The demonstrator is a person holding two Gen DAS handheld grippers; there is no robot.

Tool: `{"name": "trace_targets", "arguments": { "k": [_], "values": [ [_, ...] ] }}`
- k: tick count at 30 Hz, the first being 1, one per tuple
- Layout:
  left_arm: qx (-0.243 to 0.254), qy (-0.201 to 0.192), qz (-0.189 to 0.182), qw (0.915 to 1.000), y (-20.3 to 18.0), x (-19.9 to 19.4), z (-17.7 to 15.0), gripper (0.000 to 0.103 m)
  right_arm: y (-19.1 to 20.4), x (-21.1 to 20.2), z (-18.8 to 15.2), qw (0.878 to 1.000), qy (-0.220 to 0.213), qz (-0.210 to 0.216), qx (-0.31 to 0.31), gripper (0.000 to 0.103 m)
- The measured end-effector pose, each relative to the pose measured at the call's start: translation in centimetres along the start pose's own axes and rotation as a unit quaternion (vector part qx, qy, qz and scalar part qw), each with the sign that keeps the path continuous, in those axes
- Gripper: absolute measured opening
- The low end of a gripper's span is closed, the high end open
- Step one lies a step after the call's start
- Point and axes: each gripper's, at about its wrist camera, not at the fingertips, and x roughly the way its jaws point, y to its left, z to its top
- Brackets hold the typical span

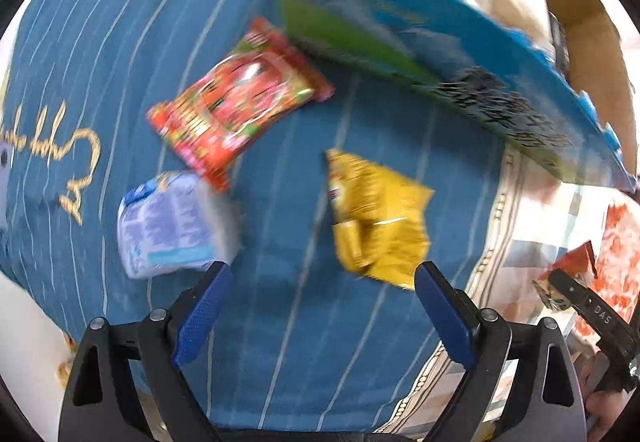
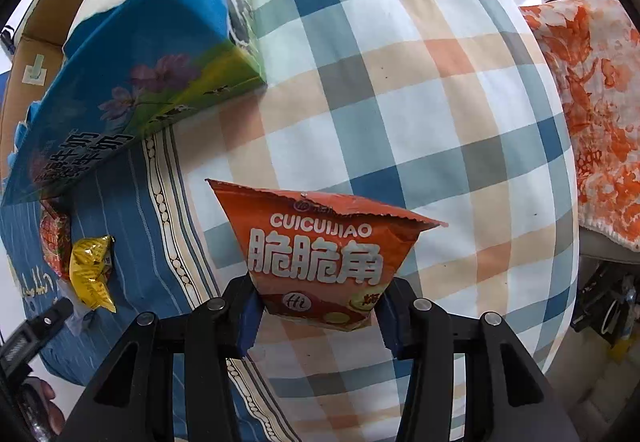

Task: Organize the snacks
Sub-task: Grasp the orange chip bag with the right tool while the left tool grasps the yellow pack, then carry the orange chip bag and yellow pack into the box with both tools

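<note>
Plaid sheet (image 2: 400, 102) beside blue striped blanket (image 1: 120, 42).

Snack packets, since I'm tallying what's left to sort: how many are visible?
4. Red packet, white-blue packet and yellow packet lie on the blue cloth; orange bag is in the right hand-held gripper. More may be hidden.

1. Four snack bags: one red bag (image 1: 240, 98) at 11 o'clock, one yellow bag (image 1: 376, 218), one white-blue bag (image 1: 172, 226) at 8 o'clock, one orange bag (image 2: 324, 254).
2. One blue box (image 2: 140, 74) at 10 o'clock.

Black gripper (image 1: 324, 278) frames, blue jaws, silver screws
</note>
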Motion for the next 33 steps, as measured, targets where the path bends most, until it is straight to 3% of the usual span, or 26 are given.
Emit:
{"name": "trace_targets", "arguments": {
  "k": [5, 6, 7, 8, 10, 16, 21, 27, 33],
  "values": [
    [0.057, 0.011, 0.031, 0.9978, -3.8, 2.2, 1.7, 0.090, 0.3, 0.1, 1.1, 1.000, 0.016, -0.002, -0.020, 0.050],
    [0.067, 0.018, 0.042, 0.9967, -4.2, 3.0, 1.9, 0.082, 0.5, 0.2, 0.9, 1.000, 0.021, 0.001, -0.023, 0.050],
    [0.079, 0.028, 0.053, 0.9951, -4.5, 3.8, 1.9, 0.062, 0.7, 0.4, 0.5, 0.999, 0.028, 0.005, -0.028, 0.049],
    [0.085, 0.037, 0.052, 0.9943, -4.7, 4.5, 1.9, 0.050, 1.1, 0.5, 0.1, 0.999, 0.035, 0.006, -0.036, 0.049],
    [0.091, 0.049, 0.051, 0.9934, -4.6, 5.3, 1.5, 0.049, 1.8, 0.3, -0.9, 0.997, 0.045, 0.007, -0.056, 0.049],
    [0.107, 0.026, 0.054, 0.9924, -3.6, 5.1, -1.6, 0.040, 4.1, 0.7, -3.4, 0.993, 0.068, 0.015, -0.098, 0.048],
    [0.100, 0.028, 0.048, 0.9934, -2.1, 5.4, -4.6, 0.039, 5.5, 1.5, -4.6, 0.989, 0.085, 0.021, -0.119, 0.048],
    [0.098, 0.024, 0.058, 0.9932, -1.8, 7.3, -6.0, 0.039, 7.7, 4.5, -6.5, 0.982, 0.124, -0.006, -0.141, 0.050],
    [0.099, 0.019, 0.051, 0.9936, -2.2, 6.6, -6.0, 0.039, 7.0, 4.9, -7.5, 0.986, 0.118, 0.005, -0.120, 0.071]
  ]
}}
